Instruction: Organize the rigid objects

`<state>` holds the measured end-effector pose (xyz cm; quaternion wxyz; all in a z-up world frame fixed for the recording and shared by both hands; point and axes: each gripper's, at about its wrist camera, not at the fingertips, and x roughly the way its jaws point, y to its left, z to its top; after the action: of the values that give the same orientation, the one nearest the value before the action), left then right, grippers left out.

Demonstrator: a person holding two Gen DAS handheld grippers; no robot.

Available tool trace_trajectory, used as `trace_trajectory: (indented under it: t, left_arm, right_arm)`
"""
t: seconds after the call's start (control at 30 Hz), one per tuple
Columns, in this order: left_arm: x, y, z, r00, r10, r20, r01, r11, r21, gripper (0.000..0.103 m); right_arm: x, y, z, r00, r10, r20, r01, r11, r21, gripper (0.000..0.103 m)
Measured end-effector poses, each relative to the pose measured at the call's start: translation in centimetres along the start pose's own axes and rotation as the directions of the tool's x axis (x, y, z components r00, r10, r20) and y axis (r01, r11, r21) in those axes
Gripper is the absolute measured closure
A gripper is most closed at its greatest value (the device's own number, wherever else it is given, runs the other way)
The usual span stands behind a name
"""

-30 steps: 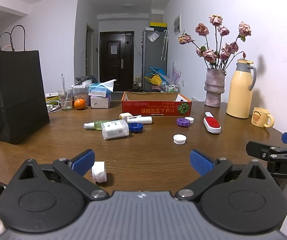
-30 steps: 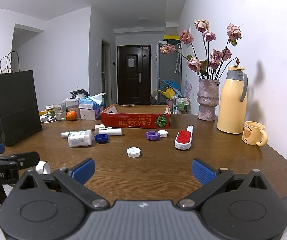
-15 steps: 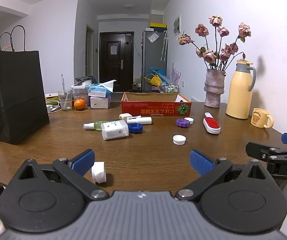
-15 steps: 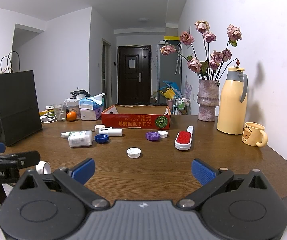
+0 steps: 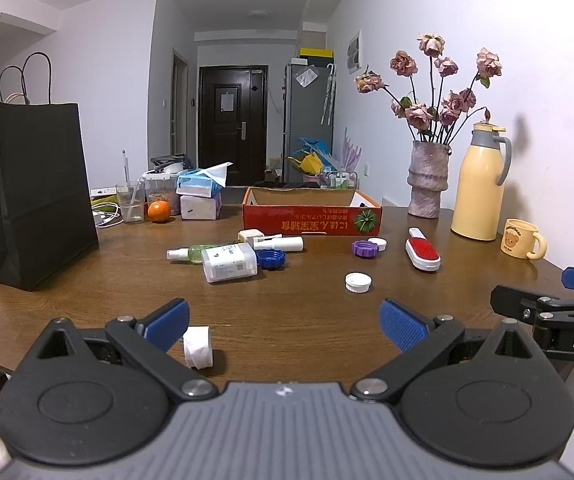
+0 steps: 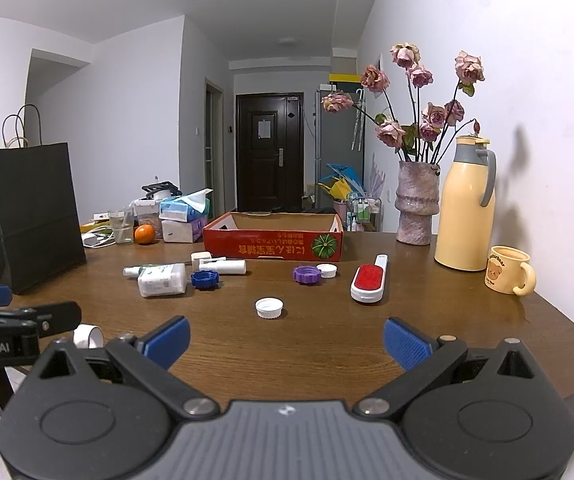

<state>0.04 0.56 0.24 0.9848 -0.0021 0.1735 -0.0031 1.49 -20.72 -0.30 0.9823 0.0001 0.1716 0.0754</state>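
1. Both of your tools are wide open and empty: left hand-held gripper (image 5: 283,322), right hand-held gripper (image 6: 285,338).
2. White cap (image 6: 269,307) lies flat on the table (image 6: 427,320), ahead of the right gripper, well apart. Likely light, stiff, slick; pinch across its rim.
3. Tape roll (image 5: 198,347) sits just beside the left finger (image 5: 167,322).
4. Box (image 6: 273,246) stands beyond.

left wrist: low, near edge | right wrist: perhaps higher | shared: table (image 5: 287,332)
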Motion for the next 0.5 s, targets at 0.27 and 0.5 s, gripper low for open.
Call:
trace_trajectory:
  t: [0.27, 0.5]
  left_arm:
    - [-0.03, 0.03, 0.0, 1.0, -0.001, 0.001, 0.001, 1.0, -0.001, 0.0]
    - [-0.06, 0.05, -0.03, 1.0, -0.001, 0.002, 0.001, 1.0, -0.001, 0.0]
  right_arm:
    - [-0.09, 0.03, 0.13, 1.0, 0.0, 0.002, 0.0, 1.0, -0.001, 0.0]
    - [-0.07, 0.08, 0.14, 1.0, 0.0, 0.002, 0.0, 1.0, -0.001, 0.0]
